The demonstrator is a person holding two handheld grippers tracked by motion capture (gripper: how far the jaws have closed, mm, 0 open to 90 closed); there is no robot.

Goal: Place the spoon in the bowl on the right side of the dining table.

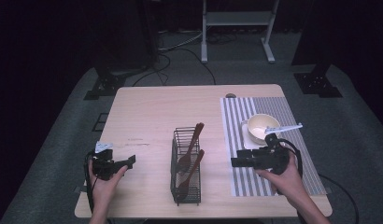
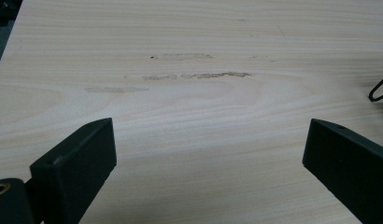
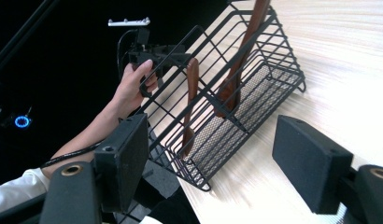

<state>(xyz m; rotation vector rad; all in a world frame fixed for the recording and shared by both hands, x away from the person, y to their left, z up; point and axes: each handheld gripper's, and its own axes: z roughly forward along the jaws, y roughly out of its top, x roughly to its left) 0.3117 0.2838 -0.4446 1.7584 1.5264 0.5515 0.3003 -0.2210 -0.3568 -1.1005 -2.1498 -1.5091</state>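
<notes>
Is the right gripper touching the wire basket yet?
Apart. In the right gripper view, the right gripper stands open with bare table between its jaws and the wire basket.

The pale wood-grain surface (image 1: 147, 107) carries a black wire-mesh basket (image 1: 185, 166) holding two dark brown wooden spoons (image 1: 189, 161). At three o'clock from it lies a grey-and-white striped cloth mat (image 1: 292, 116) with a cream round bowl (image 1: 263, 127). Both grippers, left gripper (image 1: 129, 162) and right gripper (image 1: 235, 162), are matte black.
</notes>
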